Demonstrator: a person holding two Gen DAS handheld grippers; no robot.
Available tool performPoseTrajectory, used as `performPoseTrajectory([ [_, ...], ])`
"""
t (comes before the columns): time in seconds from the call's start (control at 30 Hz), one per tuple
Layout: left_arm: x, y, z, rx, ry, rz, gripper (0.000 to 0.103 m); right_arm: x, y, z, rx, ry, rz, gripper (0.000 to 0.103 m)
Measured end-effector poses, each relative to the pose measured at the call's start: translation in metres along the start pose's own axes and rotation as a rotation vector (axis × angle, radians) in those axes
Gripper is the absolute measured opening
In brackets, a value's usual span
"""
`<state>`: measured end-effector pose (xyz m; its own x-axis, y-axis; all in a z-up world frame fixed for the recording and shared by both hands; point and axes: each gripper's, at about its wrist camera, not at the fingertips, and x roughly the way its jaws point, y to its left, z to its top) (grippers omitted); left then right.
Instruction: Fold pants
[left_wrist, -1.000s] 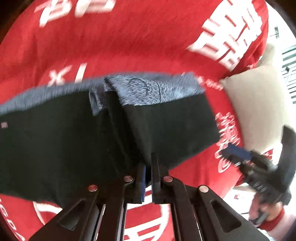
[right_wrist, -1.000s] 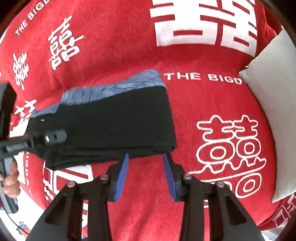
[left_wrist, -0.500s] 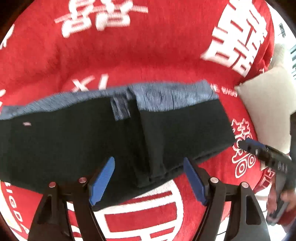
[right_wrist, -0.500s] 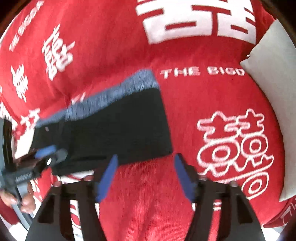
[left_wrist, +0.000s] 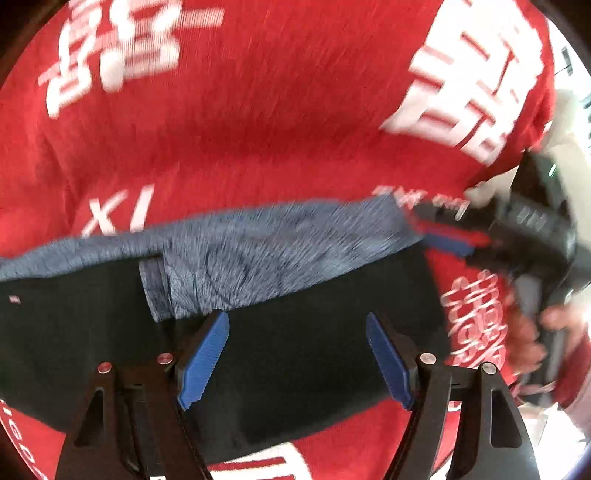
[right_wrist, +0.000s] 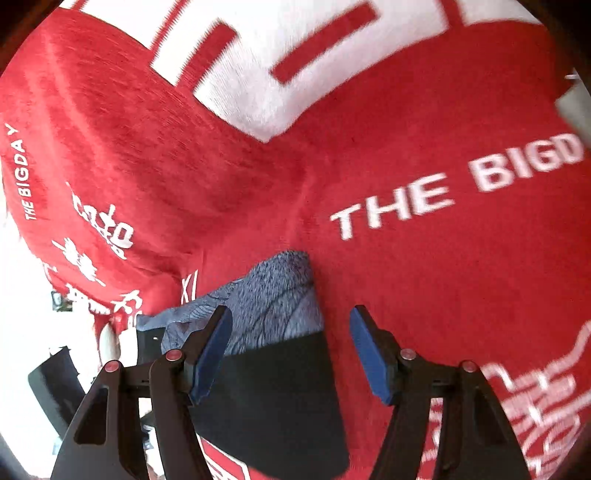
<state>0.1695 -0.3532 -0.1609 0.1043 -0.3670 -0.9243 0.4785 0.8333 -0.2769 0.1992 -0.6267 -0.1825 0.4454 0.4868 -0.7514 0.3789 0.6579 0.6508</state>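
Observation:
Folded black pants with a grey-blue heathered waistband lie flat on a red blanket. My left gripper hovers open over the black cloth just below the waistband, gripping nothing. At the pants' right end, a hand holds my right gripper, whose tips reach the waistband's corner. In the right wrist view, the right gripper stands open over that corner: the waistband and black cloth lie between and below the blue pads, unpinched.
The red blanket carries large white characters and the words "THE BIGD". A white pillow lies at its right side. The blanket's edge and a bright floor show at the left of the right wrist view.
My left gripper let go of the pants' fold, opened wide and moved up toward the waistband. My right gripper opened wider, dropped and swung from the pants' near edge to the waistband's right corner.

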Motion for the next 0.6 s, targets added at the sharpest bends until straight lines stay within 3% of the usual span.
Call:
performPoseTrajectory([
  [0.07, 0.009, 0.008, -0.007, -0.013, 0.02, -0.002, 0.077, 0.016, 0.0, 0.007, -0.008, 0.044, 0.052, 0.064],
  [0.13, 0.01, 0.008, -0.012, 0.008, 0.011, -0.002, 0.077, 0.032, 0.0, 0.01, -0.01, 0.09, 0.06, 0.05],
  [0.17, 0.01, 0.007, -0.012, 0.017, 0.015, 0.006, 0.077, 0.037, -0.001, 0.01, -0.006, 0.106, 0.033, 0.032],
  [0.27, 0.01, 0.002, -0.004, 0.014, 0.028, 0.001, 0.077, 0.024, -0.002, 0.005, 0.023, 0.07, 0.029, 0.025],
  [0.43, 0.019, 0.0, -0.006, 0.046, 0.028, 0.007, 0.077, 0.025, -0.022, -0.004, 0.11, 0.048, 0.005, 0.026],
  [0.53, 0.017, -0.007, -0.018, 0.137, 0.008, 0.048, 0.077, 0.03, -0.018, -0.002, 0.114, 0.051, -0.014, 0.038],
  [0.6, 0.014, -0.004, -0.023, 0.137, 0.007, 0.037, 0.077, 0.022, -0.008, -0.005, 0.074, 0.027, -0.071, 0.05],
])
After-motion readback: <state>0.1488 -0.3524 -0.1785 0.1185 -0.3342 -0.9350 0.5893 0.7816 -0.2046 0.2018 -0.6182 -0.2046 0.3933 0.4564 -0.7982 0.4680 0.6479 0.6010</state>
